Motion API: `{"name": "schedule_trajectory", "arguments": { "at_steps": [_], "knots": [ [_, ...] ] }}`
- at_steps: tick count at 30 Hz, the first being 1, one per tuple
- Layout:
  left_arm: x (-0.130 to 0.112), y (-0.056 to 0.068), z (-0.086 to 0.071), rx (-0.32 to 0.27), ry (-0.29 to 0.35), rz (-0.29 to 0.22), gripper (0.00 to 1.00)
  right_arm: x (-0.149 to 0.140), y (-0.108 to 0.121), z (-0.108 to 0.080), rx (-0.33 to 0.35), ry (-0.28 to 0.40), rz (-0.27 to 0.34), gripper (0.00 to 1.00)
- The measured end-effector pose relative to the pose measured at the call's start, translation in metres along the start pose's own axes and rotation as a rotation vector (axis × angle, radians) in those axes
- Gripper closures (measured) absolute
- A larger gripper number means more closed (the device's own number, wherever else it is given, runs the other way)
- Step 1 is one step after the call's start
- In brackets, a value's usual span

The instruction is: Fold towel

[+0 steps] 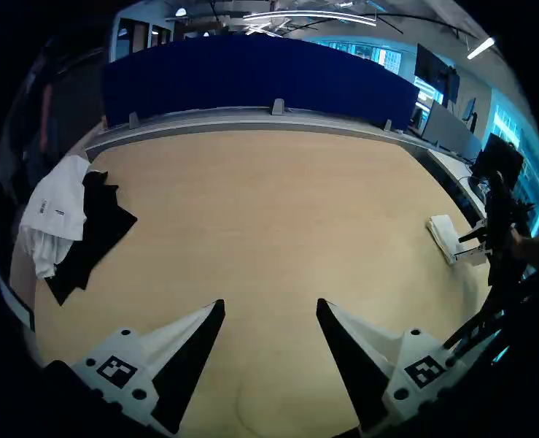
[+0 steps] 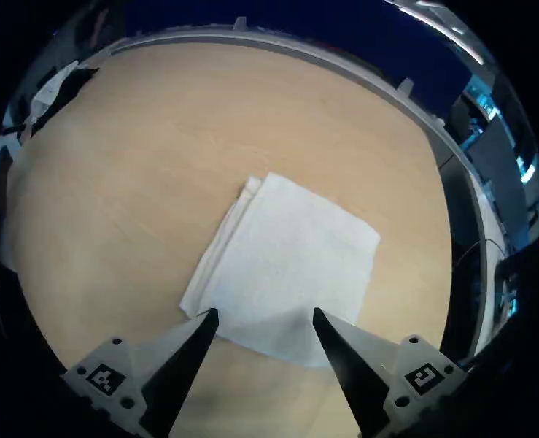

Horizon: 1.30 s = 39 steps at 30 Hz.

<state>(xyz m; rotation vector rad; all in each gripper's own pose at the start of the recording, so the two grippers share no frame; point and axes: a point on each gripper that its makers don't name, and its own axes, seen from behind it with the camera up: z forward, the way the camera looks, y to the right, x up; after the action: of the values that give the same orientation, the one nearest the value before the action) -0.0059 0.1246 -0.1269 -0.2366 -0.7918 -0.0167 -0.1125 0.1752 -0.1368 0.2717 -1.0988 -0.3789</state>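
seemingly, the folding is judged nearly done: the towel (image 2: 291, 252) lies flat on the table (image 2: 160, 131) as a compact rectangle, with stacked layers showing along its 9 o'clock edge. the right gripper (image 2: 264, 312) is held at the towel's 6 o'clock edge, its jaws spread wide and nothing pinched. the left gripper (image 1: 269, 303) is likewise released above bare wood, with the towel seen well apart at 3 o'clock in the left gripper view. if another fold is wanted, the near edge would need to be pinched through all layers and carried toward 12 o'clock. the towel is white, soft, faintly nubby; the table is smooth pale wood. a white garment (image 1: 54, 208) and a black garment (image 1: 98, 233) are heaped at 9 o'clock.
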Motion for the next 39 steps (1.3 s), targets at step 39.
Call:
{"name": "schedule_trajectory", "arguments": {
  "at_steps": [39],
  "knots": [
    [0.006, -0.002, 0.001, -0.004, 0.01, 0.008, 0.07, 0.073, 0.016, -0.036, -0.048, 0.373, 0.272, 0.0]
  ]
}}
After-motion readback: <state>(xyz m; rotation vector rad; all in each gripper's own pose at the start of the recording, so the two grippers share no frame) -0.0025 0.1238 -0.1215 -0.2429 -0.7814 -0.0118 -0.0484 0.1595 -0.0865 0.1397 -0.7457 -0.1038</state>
